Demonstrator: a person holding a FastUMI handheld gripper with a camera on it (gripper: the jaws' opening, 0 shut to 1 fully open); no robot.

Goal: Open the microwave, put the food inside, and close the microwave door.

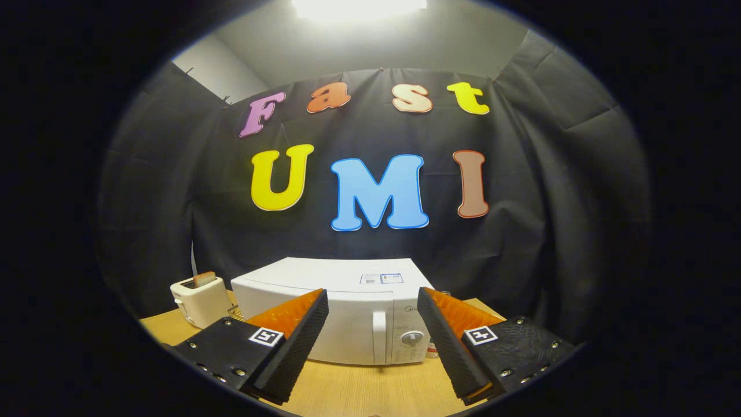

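Gripper view | tool spread wide, holding nothing | microwave door seemingly closed, beyond fingers | toaster beside it

One white box-shaped microwave stands on one light wooden table, its single door carrying one upright white handle and its panel one round dial. One white toaster sits beside it, with one slice of toast in its slot. One hand-held gripper shows two fingers, spread apart with nothing between them.
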